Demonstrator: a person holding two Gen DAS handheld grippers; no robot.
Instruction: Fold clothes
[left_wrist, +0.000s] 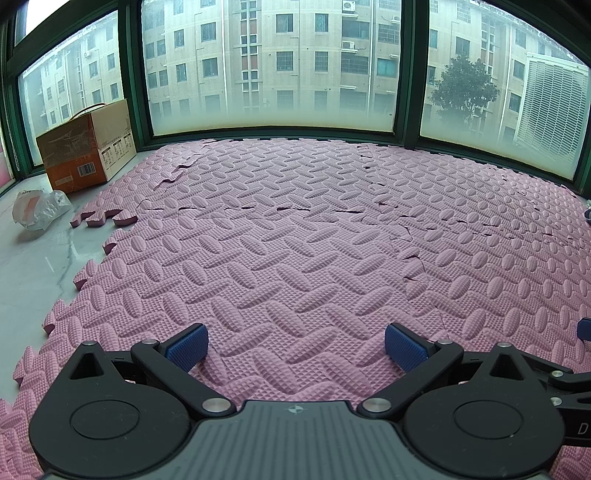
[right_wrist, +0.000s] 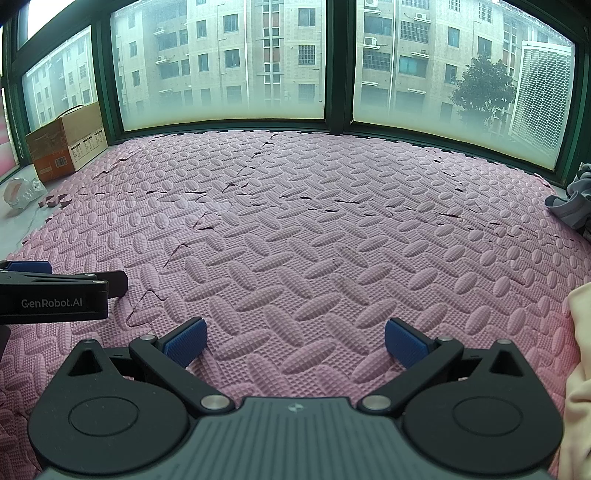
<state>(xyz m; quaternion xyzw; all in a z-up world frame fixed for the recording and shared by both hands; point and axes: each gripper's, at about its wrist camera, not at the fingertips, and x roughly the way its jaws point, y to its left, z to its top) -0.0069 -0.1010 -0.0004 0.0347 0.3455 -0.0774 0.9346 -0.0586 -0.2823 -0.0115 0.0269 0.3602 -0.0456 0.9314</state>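
My left gripper (left_wrist: 295, 347) is open over the pink foam mat (left_wrist: 295, 229), with nothing between its blue pads. My right gripper (right_wrist: 295, 341) is also open and empty above the same mat (right_wrist: 314, 229). The left gripper's body (right_wrist: 55, 291) shows at the left edge of the right wrist view. A crumpled grey garment (right_wrist: 570, 206) lies at the mat's far right edge. A cream-coloured cloth (right_wrist: 580, 369) fills the near right edge of the right wrist view, apart from the right gripper's fingers.
A cardboard box (left_wrist: 85, 147) stands at the back left by the window (left_wrist: 273, 66). A crumpled plastic bag (left_wrist: 38, 208) lies on the bare marble floor (left_wrist: 33, 266) left of the mat. Several mat tiles have lifted seams.
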